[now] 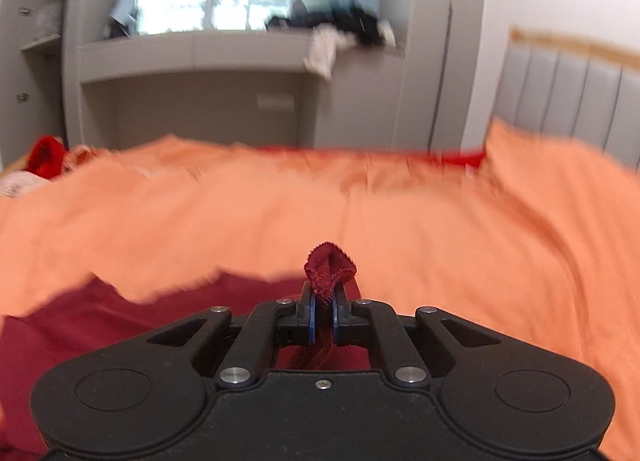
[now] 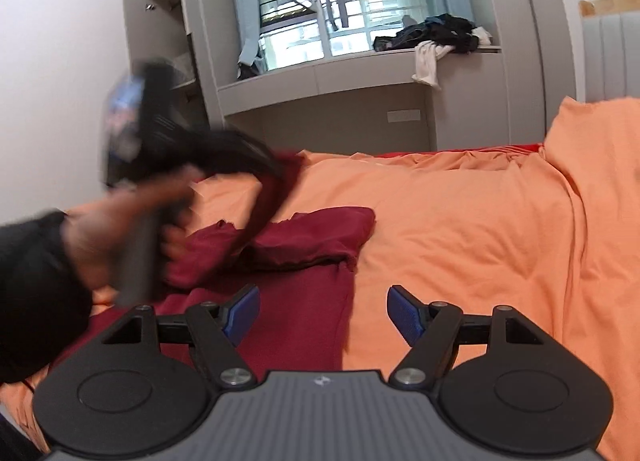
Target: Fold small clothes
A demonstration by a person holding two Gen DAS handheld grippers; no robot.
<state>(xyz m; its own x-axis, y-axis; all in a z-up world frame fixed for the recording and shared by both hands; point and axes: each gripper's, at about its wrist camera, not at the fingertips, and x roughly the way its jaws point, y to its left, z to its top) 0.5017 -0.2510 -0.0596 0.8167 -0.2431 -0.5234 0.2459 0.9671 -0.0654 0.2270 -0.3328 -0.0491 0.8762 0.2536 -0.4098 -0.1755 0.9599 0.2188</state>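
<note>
A dark red garment [image 2: 304, 257] lies on the orange bed sheet [image 2: 480, 245], partly doubled over on itself. My left gripper [image 1: 324, 301] is shut on a pinched edge of that red garment [image 1: 330, 267], whose frayed tip sticks up past the blue pads. The right wrist view catches the same left gripper [image 2: 276, 173] blurred, held by a hand [image 2: 120, 229] in a black sleeve, lifting a strip of the cloth above the bed. My right gripper [image 2: 323, 315] stands open over the garment's near edge, nothing between its blue pads [image 2: 404, 315].
The bed spreads wide to the right with a padded grey headboard [image 2: 608, 57]. Beyond it stand grey cupboards and a window ledge [image 2: 360, 69] with a heap of dark and white clothes [image 2: 436, 37]. Something red [image 1: 44, 155] lies at the bed's far left.
</note>
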